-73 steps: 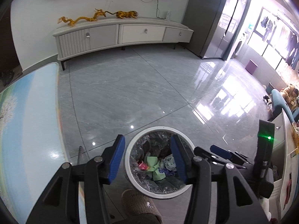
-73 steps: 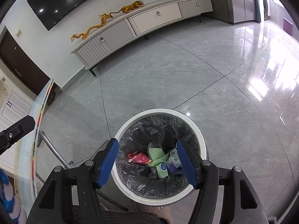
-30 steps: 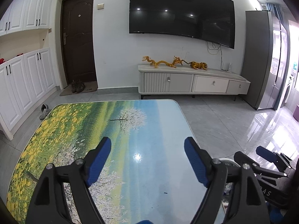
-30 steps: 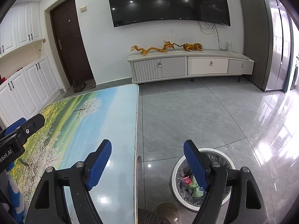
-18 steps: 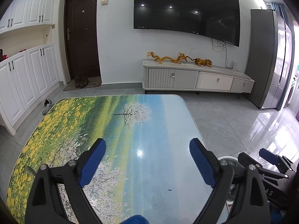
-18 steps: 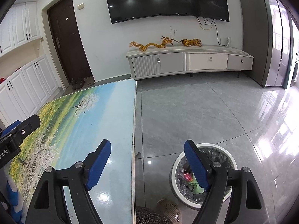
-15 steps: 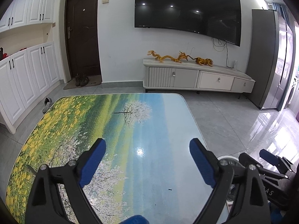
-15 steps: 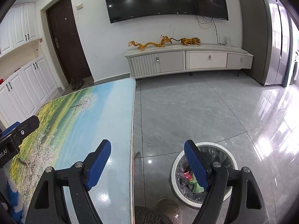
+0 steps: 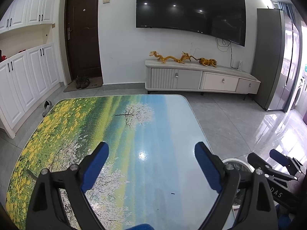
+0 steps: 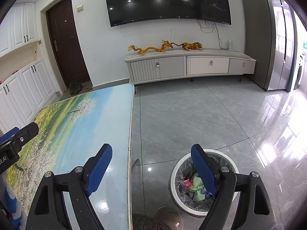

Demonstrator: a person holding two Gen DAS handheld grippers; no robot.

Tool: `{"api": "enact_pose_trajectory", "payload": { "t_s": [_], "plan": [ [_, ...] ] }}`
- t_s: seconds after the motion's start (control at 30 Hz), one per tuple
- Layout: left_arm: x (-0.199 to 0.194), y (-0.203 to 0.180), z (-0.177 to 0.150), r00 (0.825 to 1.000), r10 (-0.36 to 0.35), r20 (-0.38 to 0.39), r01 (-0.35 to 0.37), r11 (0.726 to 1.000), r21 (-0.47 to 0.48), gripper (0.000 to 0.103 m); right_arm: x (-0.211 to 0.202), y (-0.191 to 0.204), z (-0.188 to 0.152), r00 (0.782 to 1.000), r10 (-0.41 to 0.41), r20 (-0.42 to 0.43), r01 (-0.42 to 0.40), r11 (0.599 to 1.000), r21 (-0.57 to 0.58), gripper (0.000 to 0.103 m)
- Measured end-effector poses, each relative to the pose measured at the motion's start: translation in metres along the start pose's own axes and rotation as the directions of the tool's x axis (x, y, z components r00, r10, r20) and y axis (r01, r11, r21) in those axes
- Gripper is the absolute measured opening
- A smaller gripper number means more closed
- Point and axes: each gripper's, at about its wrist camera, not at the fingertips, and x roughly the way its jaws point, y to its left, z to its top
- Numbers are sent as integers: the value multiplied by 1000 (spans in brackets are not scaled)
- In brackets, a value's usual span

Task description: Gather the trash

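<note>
A white round trash bin with a black liner stands on the floor to the right of the table; green, pink and blue scraps lie inside it. My right gripper hovers over the table's right edge and the bin, its jaws opening, with nothing between the blue pads. Over the landscape-printed table, my left gripper is open and holds nothing. In the left wrist view the bin's rim peeks out past the right finger, beside the other gripper.
A low white TV cabinet with golden figurines stands against the far wall under a large screen. White cupboards line the left wall beside a dark door. A grey fridge stands at the right. A slippered foot shows near the bin.
Both grippers were over the bin earlier; they then swung up and left to face the table and room. Both have since spread wider and hardly moved in the last half second.
</note>
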Motion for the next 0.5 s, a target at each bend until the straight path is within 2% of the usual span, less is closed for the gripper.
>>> {"api": "enact_pose_trajectory", "payload": {
  "t_s": [0.5],
  "plan": [
    [2,-5,-4,1000,-16,-11,16,1000,20,91,-4,-8,-1,998,-56,36,56,998,11,91]
  ]
}}
